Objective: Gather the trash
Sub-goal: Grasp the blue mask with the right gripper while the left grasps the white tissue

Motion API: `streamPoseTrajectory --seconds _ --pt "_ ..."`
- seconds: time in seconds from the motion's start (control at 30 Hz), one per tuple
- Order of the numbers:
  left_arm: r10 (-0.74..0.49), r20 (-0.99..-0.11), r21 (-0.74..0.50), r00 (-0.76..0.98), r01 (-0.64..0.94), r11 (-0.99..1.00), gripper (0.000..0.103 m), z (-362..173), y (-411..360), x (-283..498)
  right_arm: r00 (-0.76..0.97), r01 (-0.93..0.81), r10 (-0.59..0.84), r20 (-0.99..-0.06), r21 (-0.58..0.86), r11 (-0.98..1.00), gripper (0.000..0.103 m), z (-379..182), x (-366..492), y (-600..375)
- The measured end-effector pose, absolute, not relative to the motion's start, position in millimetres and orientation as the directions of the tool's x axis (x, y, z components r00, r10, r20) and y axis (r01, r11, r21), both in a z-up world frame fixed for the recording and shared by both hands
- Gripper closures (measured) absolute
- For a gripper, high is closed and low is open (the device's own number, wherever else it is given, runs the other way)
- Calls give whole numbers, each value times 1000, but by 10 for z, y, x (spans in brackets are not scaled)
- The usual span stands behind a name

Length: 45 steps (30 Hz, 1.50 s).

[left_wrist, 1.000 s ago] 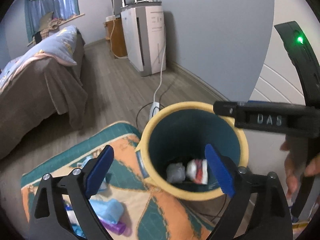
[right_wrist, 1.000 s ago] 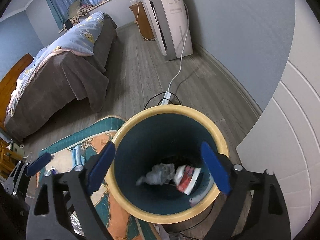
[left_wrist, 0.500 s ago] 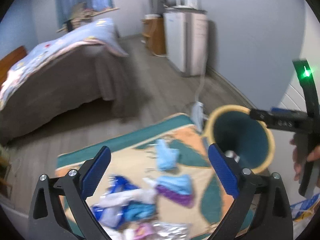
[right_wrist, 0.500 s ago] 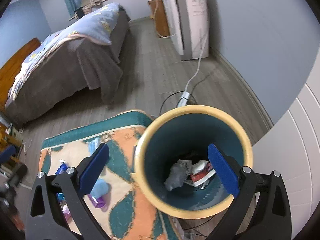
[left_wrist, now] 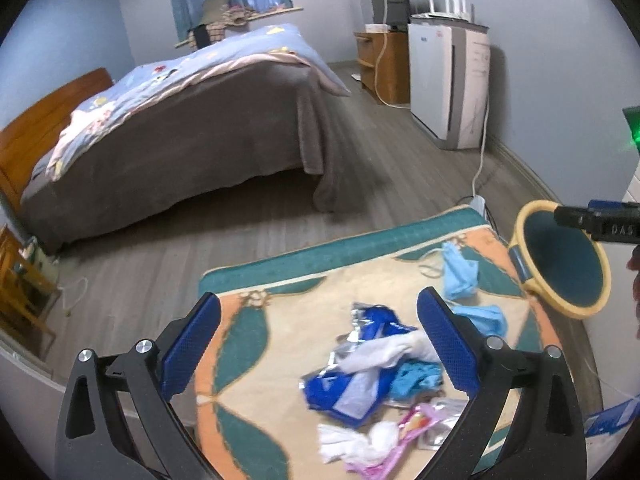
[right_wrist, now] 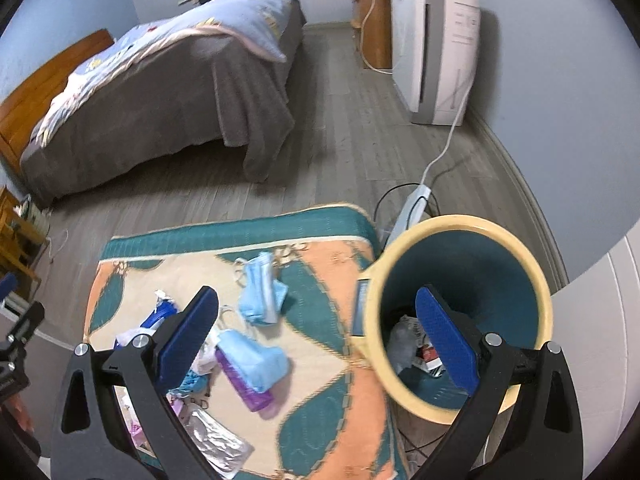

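Trash lay heaped on the rug under the left hand-held gripper, jaws just spread wide with nothing between them, the right hand-held gripper likewise gaping empty, straddling the bin rim.

Below my blue-padded jaws lies a teal, orange and cream leaf-patterned rug strewn with pale blue masks, beside a teal bin rimmed yellow.
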State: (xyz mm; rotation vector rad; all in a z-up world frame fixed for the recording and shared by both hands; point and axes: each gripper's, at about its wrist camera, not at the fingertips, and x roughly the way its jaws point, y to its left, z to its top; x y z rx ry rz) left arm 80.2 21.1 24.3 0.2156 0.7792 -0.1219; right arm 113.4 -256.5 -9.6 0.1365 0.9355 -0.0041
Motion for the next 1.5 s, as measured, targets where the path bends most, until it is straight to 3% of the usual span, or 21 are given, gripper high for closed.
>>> streamPoseTrajectory --seconds 0.37,0.5,0.8,1.03,1.37,1.5 --pt "34 -736 116 676 77 990 6 57 718 1066 511 11 49 -858 63 998 6 -481 1402 -2156" --pt "28 -771 123 636 105 987 6 -104 727 1170 463 15 31 -886 43 999 6 -682 1521 -2123" --pt "-51 -839 16 542 118 993 6 -388 661 1383 404 43 14 -915 34 998 6 -937 1694 -2141" --pt "-162 -863 -57 479 225 973 7 -580 346 1450 393 84 12 -920 49 995 6 -1014 1830 -2267" --pt "-188 -899 19 396 463 886 11 -944 -420 1327 369 98 22 -929 62 993 6 -1126 1977 -2336" --pt "-195 -924 1 329 513 858 26 -1097 -576 1308 352 77 28 -936 58 995 7 -1198 2031 -2308"
